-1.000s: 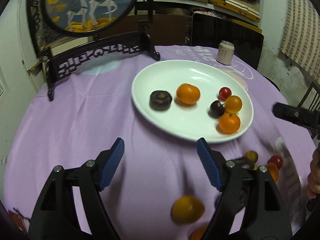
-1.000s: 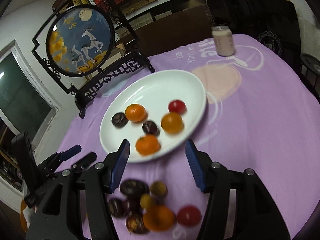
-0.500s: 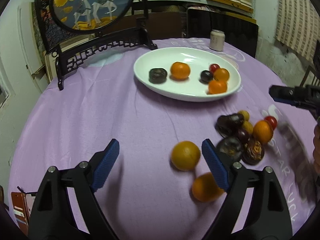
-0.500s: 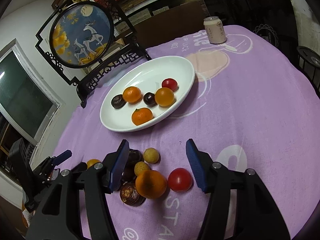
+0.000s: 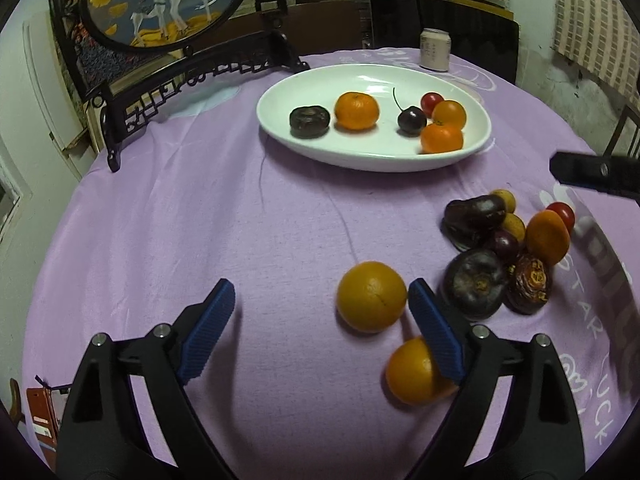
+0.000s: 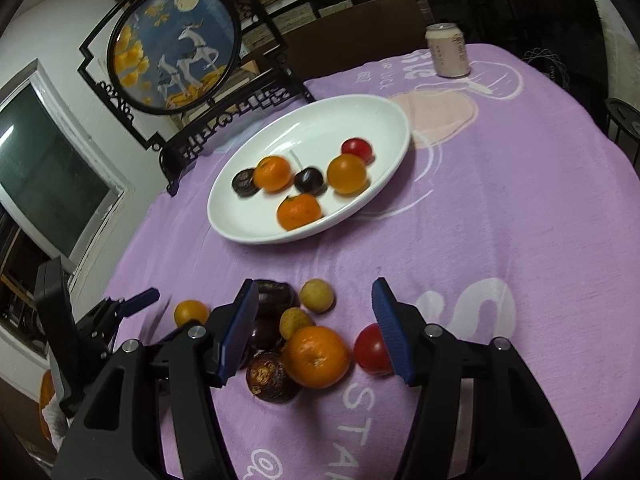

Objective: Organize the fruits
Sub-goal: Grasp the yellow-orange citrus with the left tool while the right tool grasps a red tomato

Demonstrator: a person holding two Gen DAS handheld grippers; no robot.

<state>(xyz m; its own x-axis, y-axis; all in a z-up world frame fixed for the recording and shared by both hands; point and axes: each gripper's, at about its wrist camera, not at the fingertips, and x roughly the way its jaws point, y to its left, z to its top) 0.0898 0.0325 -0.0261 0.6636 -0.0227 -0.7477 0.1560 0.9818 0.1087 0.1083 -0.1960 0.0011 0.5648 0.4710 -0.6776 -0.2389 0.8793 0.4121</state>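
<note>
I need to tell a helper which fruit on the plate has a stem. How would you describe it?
Find the white plate on the purple cloth. The cherry lies between its oranges, small and near-black; it alone has a thin curved stem sticking up.

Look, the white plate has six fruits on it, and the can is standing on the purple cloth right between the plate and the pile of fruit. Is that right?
Not quite. The can does stand on the purple cloth, but behind the white plate, at the far edge of the table, not between the plate and the pile of fruit. The right wrist view shows this. The plate does hold six fruits.
</note>
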